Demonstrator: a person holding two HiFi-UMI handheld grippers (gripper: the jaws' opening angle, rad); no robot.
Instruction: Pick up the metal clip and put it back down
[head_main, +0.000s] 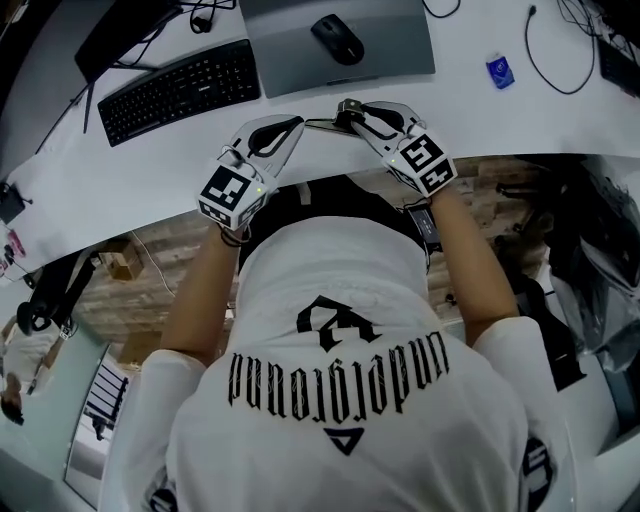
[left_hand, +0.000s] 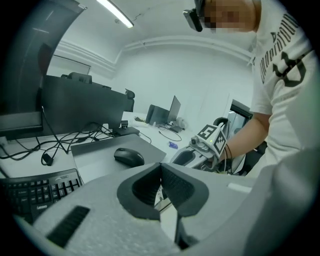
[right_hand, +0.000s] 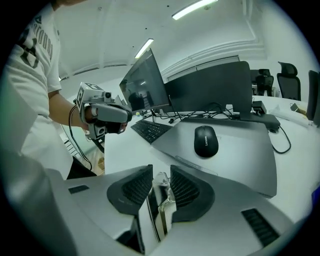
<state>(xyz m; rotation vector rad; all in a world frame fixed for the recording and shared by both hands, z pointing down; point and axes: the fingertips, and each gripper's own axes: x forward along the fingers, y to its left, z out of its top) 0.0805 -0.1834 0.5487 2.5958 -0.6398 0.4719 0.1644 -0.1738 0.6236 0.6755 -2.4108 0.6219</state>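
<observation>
The metal clip (right_hand: 162, 200) is a shiny folded strip, pinched upright between the ribbed pads of my right gripper (right_hand: 161, 176), which is shut on it. In the head view the right gripper (head_main: 347, 108) is over the white desk (head_main: 150, 175) near its front edge, and a thin part of the clip (head_main: 325, 123) reaches left from its tips. My left gripper (head_main: 297, 124) sits just left of that, tips nearly facing the right gripper's. In the left gripper view its pads (left_hand: 172, 182) meet with nothing seen between them, so the left gripper (left_hand: 161, 172) is shut.
A black mouse (head_main: 337, 38) lies on a grey pad (head_main: 400, 55) just behind the grippers. A black keyboard (head_main: 180, 88) is at the back left, and a small blue item (head_main: 500, 70) and cables at the back right. The person's body fills the near side.
</observation>
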